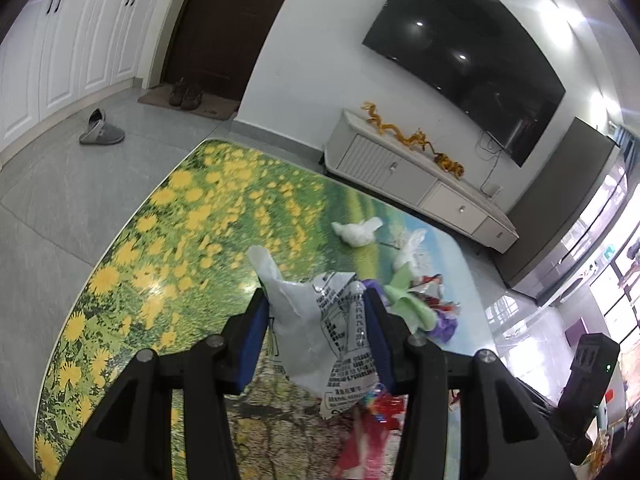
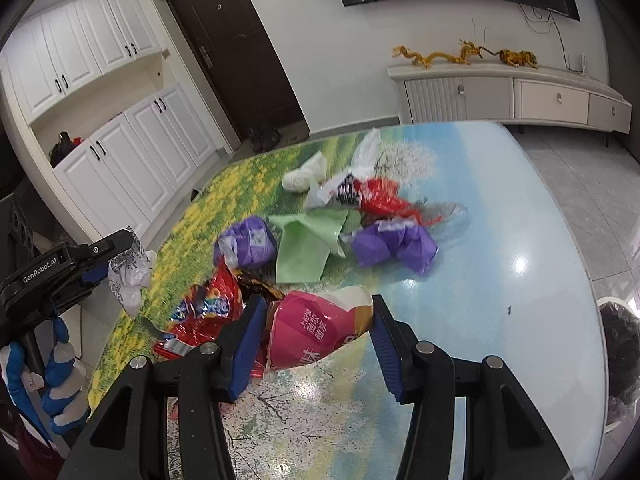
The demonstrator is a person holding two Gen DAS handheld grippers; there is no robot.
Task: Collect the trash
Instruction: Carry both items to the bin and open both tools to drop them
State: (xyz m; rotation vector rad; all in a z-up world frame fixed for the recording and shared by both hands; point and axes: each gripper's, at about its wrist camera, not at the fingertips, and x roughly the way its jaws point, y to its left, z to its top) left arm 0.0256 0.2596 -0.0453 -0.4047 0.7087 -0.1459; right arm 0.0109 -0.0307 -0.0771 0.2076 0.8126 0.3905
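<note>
Left gripper (image 1: 318, 312) is clamping a white printed wrapper (image 1: 320, 336); right gripper (image 2: 318, 332), lower centre, is pinching a pink packet (image 2: 316, 328) whose slick film risks slipping onto the bench (image 2: 500, 320).

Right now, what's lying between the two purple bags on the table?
In the right wrist view, a light green bag lies flat between the left purple bag and the right purple bag, touching both.

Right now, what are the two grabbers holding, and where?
Left gripper pinches a crumpled white printed wrapper by its sides; right gripper squeezes a pink packet across its middle.
</note>
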